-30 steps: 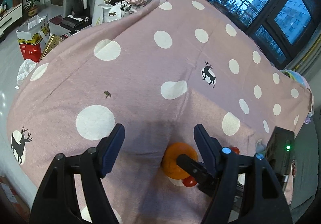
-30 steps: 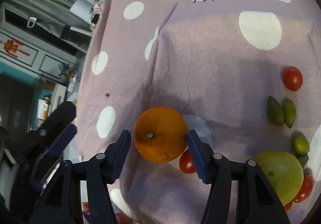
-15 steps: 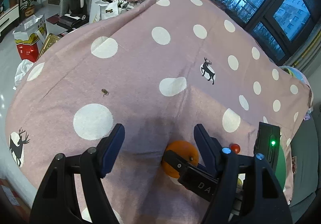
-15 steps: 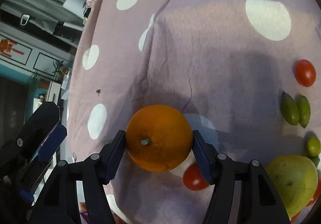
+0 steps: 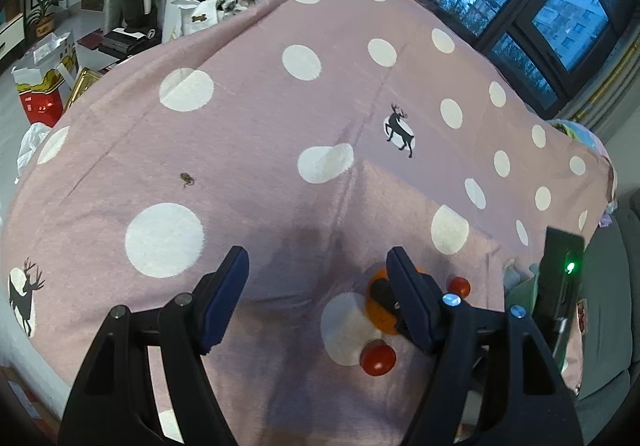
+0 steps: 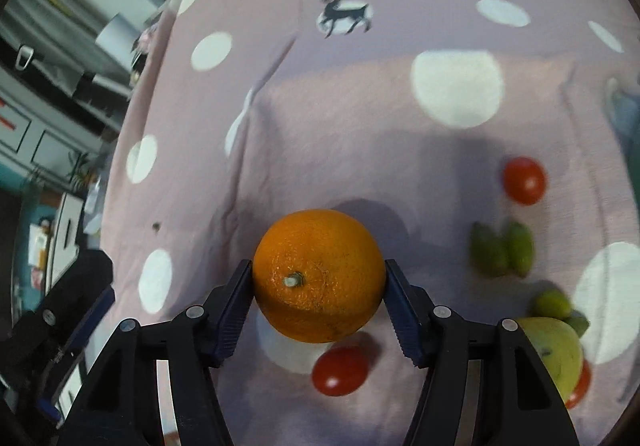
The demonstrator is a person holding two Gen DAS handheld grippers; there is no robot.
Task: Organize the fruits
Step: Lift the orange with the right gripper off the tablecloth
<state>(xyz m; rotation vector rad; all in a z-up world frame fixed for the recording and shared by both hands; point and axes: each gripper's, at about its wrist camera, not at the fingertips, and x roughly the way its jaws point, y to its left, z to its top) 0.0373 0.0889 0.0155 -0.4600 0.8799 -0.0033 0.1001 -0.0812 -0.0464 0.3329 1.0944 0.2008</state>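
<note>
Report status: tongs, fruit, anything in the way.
Right tongs shut on orange, lifted above the cloth. Left tongs open, empty. Red tomato lies just under the orange; nothing blocking.

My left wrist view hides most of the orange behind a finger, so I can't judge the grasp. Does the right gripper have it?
Observer: Yes. The right gripper has the orange between its pads, and both press on its sides.
Operator: Which way is its stem pointing?
Observer: The stem faces back toward the right wrist camera.
Operator: I see no green fruit. Is there any?
Observer: Two small green fruits lie side by side on the cloth, right of the orange.
</note>
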